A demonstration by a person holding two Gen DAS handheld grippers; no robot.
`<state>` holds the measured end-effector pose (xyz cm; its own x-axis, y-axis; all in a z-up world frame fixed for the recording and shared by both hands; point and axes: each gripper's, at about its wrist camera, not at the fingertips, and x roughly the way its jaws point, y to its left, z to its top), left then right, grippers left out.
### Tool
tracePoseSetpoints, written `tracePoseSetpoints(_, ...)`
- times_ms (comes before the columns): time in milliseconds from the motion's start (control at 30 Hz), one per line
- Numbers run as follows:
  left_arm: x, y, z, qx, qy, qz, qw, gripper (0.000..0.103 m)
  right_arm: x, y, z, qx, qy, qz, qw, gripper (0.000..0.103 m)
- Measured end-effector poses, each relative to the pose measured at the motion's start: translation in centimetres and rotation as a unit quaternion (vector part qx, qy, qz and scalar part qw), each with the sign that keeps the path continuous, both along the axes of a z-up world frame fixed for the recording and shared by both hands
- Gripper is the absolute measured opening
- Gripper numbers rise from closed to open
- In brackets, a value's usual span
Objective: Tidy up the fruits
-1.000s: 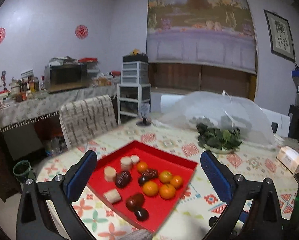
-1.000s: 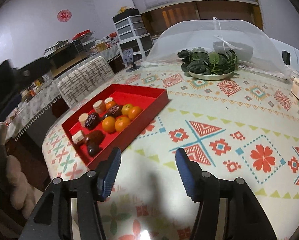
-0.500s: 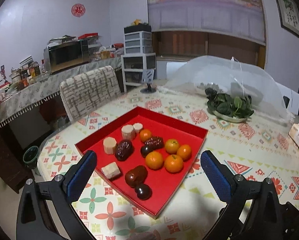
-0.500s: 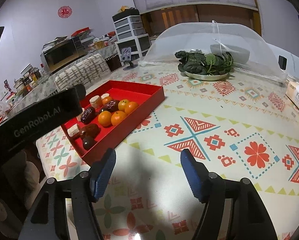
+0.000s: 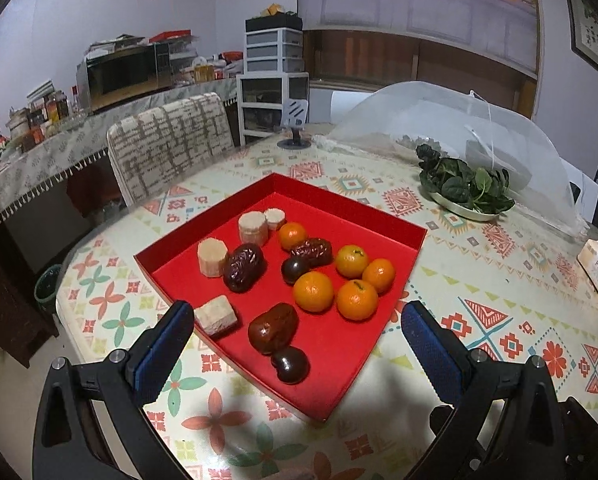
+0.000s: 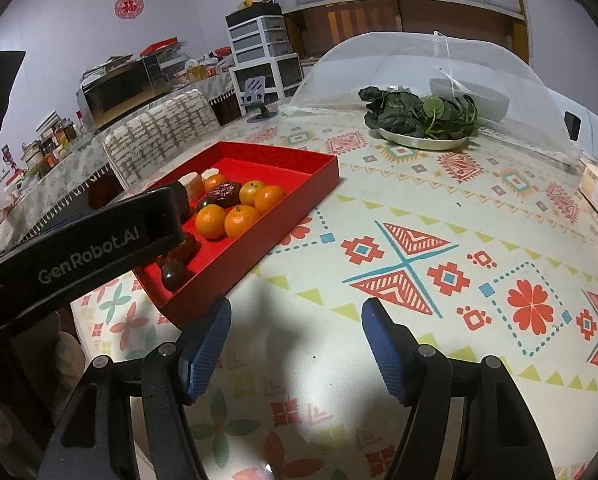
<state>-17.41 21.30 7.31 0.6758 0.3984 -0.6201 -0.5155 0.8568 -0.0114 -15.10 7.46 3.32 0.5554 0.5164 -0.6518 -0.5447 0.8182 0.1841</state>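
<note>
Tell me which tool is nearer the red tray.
Left. The left tool hangs open right over the red tray's near corner; the right tool sits open beside it, over bare tablecloth.

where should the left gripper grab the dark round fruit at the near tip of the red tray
Take the dark round fruit across its middle, coming from above. It lies close to the red tray wall and touches the brown date, so a low sideways approach looks blocked.

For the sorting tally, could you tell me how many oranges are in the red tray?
5, all in the red tray: one farthest back, two toward the right wall, two nearer the camera. None appears hidden.
</note>
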Motion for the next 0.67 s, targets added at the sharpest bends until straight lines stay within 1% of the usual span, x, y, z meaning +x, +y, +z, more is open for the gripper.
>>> tracePoseSetpoints(400, -0.1, 1.6, -0.7, -0.025, 0.004, -0.001, 0.9997, 0.103, -0.1, 1.9, -0.6, -0.022, 0.005, 0.012, 1.000, 0.073)
tracePoseSetpoints(533, -0.3, 2.1, -0.6, -0.027, -0.001, 0.003, 0.9996, 0.103, -0.2, 2.3, -0.6, -0.024, 0.004, 0.015, 1.000, 0.073)
tracePoseSetpoints(667, -0.2, 2.4, -0.4, -0.032, 0.003, 0.001, 0.9995, 0.103, -0.1, 2.3, -0.4, -0.020, 0.005, 0.012, 1.000, 0.073)
